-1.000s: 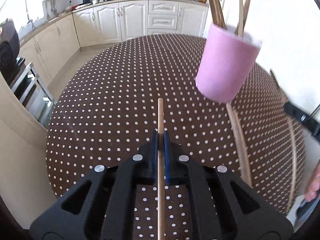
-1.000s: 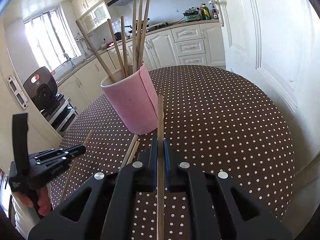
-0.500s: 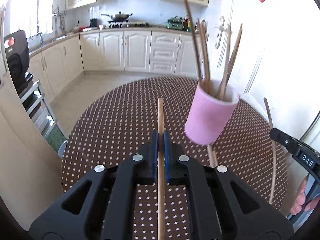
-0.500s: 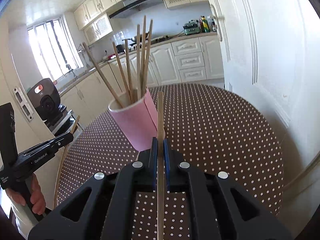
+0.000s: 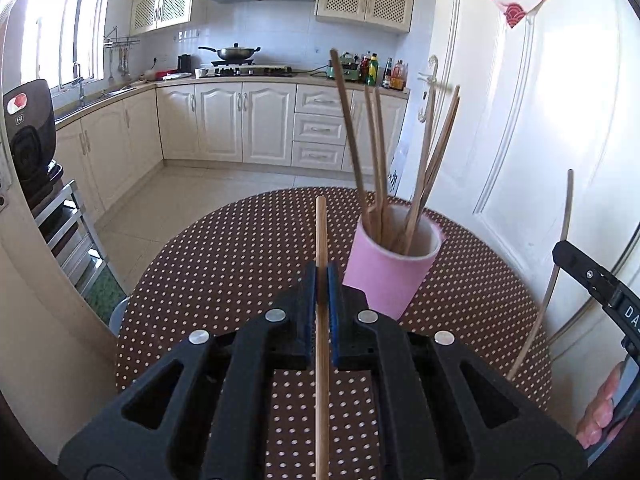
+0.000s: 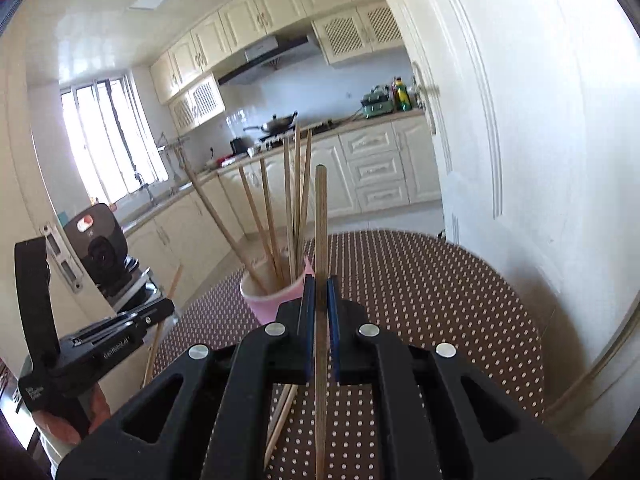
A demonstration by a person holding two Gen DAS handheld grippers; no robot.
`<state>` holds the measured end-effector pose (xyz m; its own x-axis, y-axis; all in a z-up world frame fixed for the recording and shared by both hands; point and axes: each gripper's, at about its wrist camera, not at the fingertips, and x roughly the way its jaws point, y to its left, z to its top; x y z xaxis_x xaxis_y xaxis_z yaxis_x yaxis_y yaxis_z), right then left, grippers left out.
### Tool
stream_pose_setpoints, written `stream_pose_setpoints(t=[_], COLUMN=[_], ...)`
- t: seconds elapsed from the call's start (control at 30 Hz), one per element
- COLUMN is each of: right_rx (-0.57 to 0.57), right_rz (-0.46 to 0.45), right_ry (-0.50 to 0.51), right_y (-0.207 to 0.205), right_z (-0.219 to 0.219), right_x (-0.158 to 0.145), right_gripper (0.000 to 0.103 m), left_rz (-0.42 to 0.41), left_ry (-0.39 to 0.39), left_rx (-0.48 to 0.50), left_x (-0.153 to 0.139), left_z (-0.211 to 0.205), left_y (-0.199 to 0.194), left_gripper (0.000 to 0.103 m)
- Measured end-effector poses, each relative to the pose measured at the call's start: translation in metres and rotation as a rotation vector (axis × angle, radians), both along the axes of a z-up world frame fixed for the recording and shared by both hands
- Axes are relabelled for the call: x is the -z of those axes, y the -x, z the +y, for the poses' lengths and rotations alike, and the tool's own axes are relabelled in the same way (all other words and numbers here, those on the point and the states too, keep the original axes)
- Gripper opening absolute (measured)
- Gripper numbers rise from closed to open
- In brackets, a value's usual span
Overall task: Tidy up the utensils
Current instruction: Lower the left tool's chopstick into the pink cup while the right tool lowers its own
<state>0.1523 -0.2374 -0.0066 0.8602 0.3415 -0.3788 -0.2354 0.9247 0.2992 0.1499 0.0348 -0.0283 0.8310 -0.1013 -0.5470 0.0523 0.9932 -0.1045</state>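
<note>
Several chopsticks standing in pink cup on dotted table; left gripper and right gripper each pinching one chopstick, loose pair still lying beside cup.

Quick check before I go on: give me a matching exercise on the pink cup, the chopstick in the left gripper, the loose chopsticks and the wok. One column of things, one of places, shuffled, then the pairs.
Things:
1. pink cup
2. chopstick in the left gripper
3. loose chopsticks
4. wok

Places:
A. lying flat on the dotted table
B. on the stove at the back
C. standing on the table, holding several chopsticks
D. clamped between shut jaws, off the table

Pairs: 1-C, 2-D, 3-A, 4-B
</note>
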Motion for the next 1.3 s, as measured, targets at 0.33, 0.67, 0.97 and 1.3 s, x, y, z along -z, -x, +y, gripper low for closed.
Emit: stream_pose_setpoints(t=[0.33, 0.67, 0.97, 1.3], right_rx=[0.006, 0.001, -0.005, 0.006], right_rz=[-0.103, -0.191, -0.267, -0.339], right_ry=[-0.028, -0.048, -0.045, -0.046], right_y=[-0.001, -0.003, -0.003, -0.009], right_z=[0.003, 0.007, 0.014, 0.023], right_x=[-0.028, -0.053, -0.077, -0.094], right_gripper=[0.005, 0.005, 0.005, 0.005], left_rz=[-0.05, -0.13, -0.219, -0.31], left_ry=[0.0, -0.019, -0.019, -0.011], left_rx=[0.0, 0.038, 0.058, 0.049], left_x=[-0.023, -0.046, -0.08, -0.113], left_z=[-0.01, -0.026, -0.035, -0.041], left_y=[-0.008, -0.004, -0.004, -0.009], left_gripper=[0.006, 0.006, 0.006, 0.006])
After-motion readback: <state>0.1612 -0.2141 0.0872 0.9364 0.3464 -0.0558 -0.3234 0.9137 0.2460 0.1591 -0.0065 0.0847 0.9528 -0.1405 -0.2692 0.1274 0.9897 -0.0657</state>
